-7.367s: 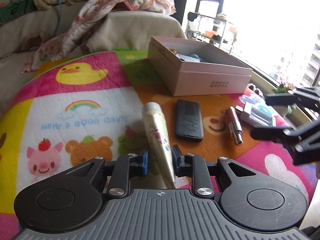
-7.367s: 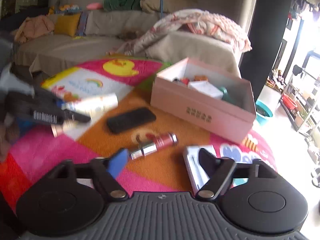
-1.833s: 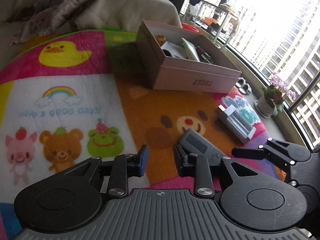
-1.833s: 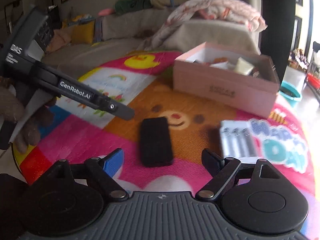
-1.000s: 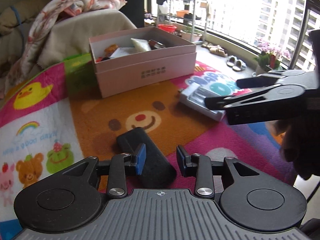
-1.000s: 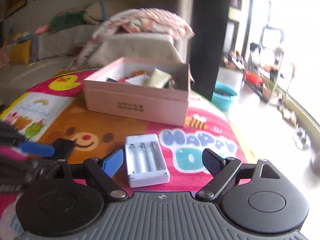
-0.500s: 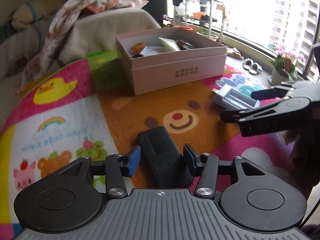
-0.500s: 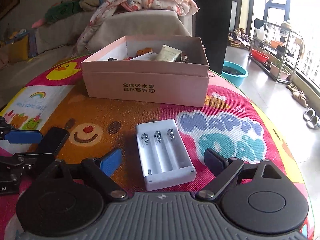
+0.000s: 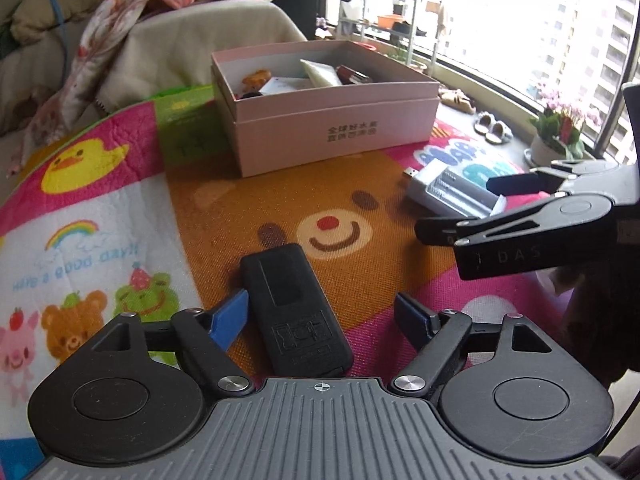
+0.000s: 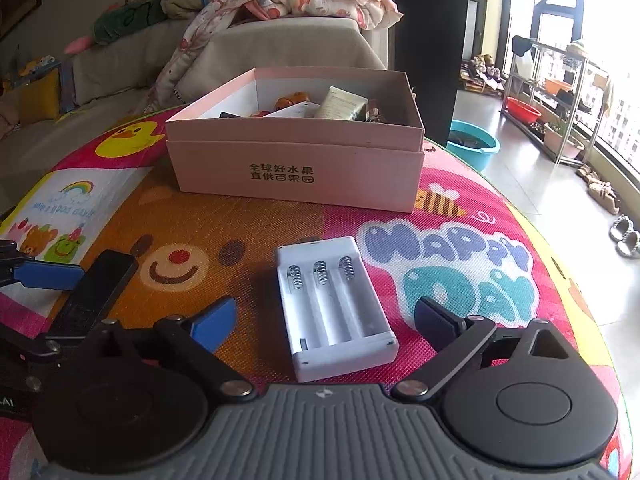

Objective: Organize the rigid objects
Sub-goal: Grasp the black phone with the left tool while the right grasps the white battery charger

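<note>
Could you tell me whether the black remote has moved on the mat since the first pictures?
Yes. The black remote lay beside the bear's smile near the pink box; now it lies below the face, farther from the box.

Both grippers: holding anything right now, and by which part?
Nothing held. Left gripper jaws have just been opening around the flat black rectangular remote; right gripper jaws, also opening, straddle the white plastic battery holder.

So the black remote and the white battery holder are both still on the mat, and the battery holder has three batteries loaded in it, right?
Not quite. The battery holder is empty: the right wrist view shows three bare slots with only springs. The rest stands: it and the black remote both lie on the mat, outside the pink box.
</note>
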Demonstrator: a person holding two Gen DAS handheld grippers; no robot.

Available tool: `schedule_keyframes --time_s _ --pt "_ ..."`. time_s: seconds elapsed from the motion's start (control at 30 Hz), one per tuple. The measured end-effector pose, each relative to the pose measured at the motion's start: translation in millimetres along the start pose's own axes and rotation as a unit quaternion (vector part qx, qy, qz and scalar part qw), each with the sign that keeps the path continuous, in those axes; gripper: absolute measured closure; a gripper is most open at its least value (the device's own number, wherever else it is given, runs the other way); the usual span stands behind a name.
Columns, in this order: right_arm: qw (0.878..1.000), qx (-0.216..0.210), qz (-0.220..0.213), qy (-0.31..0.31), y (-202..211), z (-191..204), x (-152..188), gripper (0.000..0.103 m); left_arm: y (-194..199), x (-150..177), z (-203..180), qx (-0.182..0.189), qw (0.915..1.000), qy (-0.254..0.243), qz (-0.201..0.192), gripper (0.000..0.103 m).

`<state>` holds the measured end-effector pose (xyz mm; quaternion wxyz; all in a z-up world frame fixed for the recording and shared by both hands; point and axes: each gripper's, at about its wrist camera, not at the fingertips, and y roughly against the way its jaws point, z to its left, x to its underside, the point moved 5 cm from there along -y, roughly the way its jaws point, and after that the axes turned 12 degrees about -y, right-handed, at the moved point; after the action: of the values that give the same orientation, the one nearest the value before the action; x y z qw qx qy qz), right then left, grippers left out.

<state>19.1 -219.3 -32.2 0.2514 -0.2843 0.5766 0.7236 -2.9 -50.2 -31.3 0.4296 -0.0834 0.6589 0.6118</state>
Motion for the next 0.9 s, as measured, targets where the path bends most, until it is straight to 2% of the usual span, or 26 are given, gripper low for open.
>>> schedule_keyframes --time_s 0.17,0.27,0.33,0.43,0.5,0.53,0.7,0.9 --pt "1.0 -0.003 0.005 -0.001 -1.8 0.3 -1.5 0.004 2.4 1.7 2.6 0.002 0.9999 0.01 -0.006 0.022" --pt "1.0 0.0 0.006 -0.003 -2.3 0.8 -2.6 0.004 5.0 2.1 5.6 -0.002 0.9998 0.017 -0.006 0.03" --pt "1.0 0.002 0.005 -0.004 -2.2 1.7 -3.5 0.004 6.9 2.3 9.6 -0.005 0.9997 0.025 -0.005 0.042" --pt "1.0 0.0 0.003 0.005 0.0 6.4 -5.3 0.023 10.4 3.1 16.9 -0.013 0.9992 0.038 -0.001 0.058" --pt "1.0 -0.01 0.011 0.018 4.4 13.0 -6.3 0.051 13.2 4.7 20.0 -0.002 0.9988 0.048 -0.004 0.059" --pt "0.999 -0.015 0.016 0.027 7.2 16.8 -6.1 0.055 14.8 5.8 20.5 0.003 0.9988 0.049 -0.006 0.059" --pt "0.997 -0.022 0.027 0.072 29.6 30.0 3.8 0.056 24.4 14.4 11.2 0.033 0.999 0.025 -0.019 0.059" --pt "0.996 -0.023 0.021 0.081 60.6 25.2 7.7 0.056 40.0 23.6 -4.6 0.057 0.9978 -0.002 -0.035 0.059"
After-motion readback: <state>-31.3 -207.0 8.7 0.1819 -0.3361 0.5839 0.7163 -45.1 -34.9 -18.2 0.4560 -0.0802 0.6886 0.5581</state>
